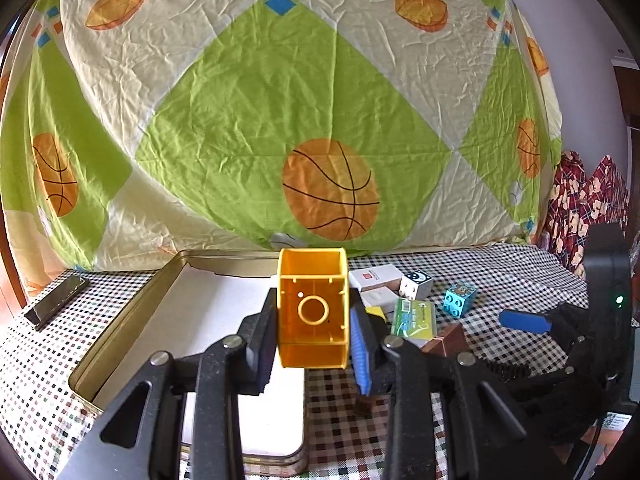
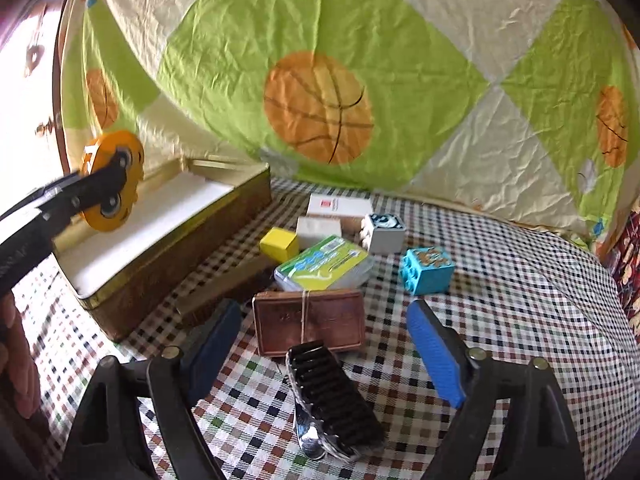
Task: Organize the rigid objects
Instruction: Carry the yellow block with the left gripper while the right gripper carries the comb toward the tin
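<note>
My left gripper [image 1: 313,316] is shut on a yellow toy block [image 1: 313,307] with its hollow underside facing me, held above the near right corner of a gold tin box [image 1: 124,332] with a white lining. The right wrist view shows the same block [image 2: 114,180] over the tin [image 2: 168,256]. My right gripper [image 2: 324,348] is open and empty, low over the table, with a brown wooden box [image 2: 310,322] tied with string between its fingers. A black comb-like object [image 2: 336,396] lies just in front of it.
On the checked tablecloth [image 2: 500,280] lie a green card pack [image 2: 322,266], a small yellow cube [image 2: 279,243], a turquoise block [image 2: 426,270], a white block [image 2: 382,232] and white boxes [image 2: 338,205]. A dark flat object [image 1: 56,300] lies left of the tin. A basketball-print sheet [image 1: 280,100] hangs behind.
</note>
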The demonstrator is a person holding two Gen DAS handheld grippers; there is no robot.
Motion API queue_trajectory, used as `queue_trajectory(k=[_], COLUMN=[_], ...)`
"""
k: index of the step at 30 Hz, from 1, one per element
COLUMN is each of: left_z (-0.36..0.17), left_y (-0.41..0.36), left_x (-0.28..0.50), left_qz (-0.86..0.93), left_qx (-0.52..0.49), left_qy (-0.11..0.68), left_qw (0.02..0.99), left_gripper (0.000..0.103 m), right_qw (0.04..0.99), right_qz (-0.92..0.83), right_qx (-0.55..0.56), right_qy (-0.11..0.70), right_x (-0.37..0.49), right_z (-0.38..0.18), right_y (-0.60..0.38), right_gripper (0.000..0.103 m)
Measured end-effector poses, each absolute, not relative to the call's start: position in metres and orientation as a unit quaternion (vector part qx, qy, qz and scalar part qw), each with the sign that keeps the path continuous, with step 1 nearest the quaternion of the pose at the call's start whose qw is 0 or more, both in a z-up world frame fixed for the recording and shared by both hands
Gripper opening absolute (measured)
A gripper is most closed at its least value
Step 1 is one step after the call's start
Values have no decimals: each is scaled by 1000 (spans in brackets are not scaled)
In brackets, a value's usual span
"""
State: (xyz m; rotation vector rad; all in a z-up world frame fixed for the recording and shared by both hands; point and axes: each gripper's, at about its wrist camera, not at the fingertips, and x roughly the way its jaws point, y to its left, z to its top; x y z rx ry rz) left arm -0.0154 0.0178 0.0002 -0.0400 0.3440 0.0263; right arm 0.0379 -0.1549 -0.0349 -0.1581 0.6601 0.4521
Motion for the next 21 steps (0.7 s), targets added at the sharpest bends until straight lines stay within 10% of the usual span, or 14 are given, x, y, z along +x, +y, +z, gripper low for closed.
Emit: queue_trajectory(k=[9,13,21], left_z=[1,1,1], left_y=[18,17,17], left_x=[-16,-16,-15], left_qz=[3,0,-4], left_qx=[-24,-23,-23], left_qy=[174,174,178], left_qw=[984,985,984], left_gripper=[31,31,31], right_qw=[895,891,907], right_qz=[223,217,233], right_qx=[-72,-79,-56], right_qy=[379,391,348], right_x=[34,39,29], right_z=[-53,-58,-46], right_y=[-175,-175,-182], right_gripper=[86,31,30])
